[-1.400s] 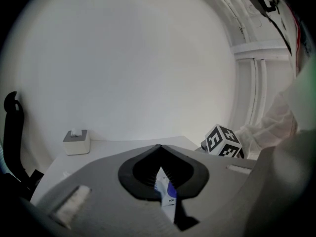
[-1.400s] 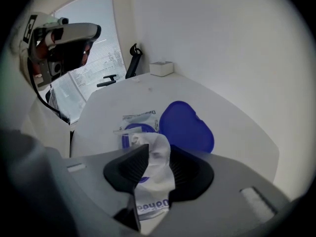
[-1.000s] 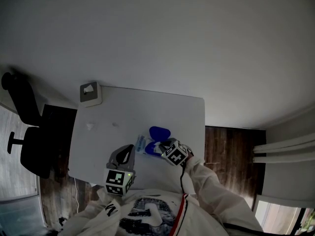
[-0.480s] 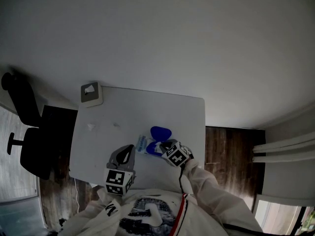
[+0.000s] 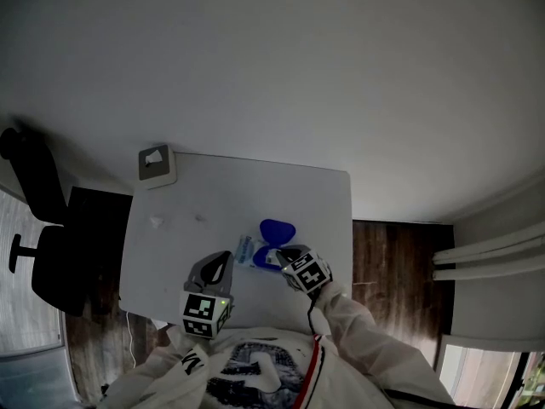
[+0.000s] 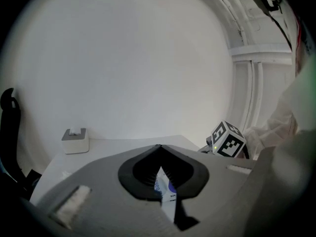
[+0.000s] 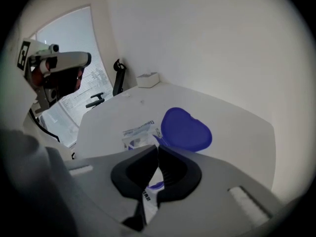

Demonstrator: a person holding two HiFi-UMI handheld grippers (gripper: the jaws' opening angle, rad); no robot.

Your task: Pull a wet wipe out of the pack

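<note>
Pack (image 5: 246,250) of wet wipes lies on the white table (image 5: 255,186) near its front edge, blue lid (image 5: 276,228) flipped open. The right gripper (image 5: 280,256) has its jaws together at the opening. The left gripper (image 5: 227,256), tips also together, hovers just beside it. A grey box (image 5: 157,162) sits at the far corner, with a black chair (image 5: 43,228) and wooden floor (image 5: 383,254) around the table. The pack's print is too small to read.

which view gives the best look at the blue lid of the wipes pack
The right gripper view: the blue lid lies open and unblocked just past the jaws. The head view shows it small and dim. The left gripper view shows only a strip of the pack between its jaws, not the lid.
</note>
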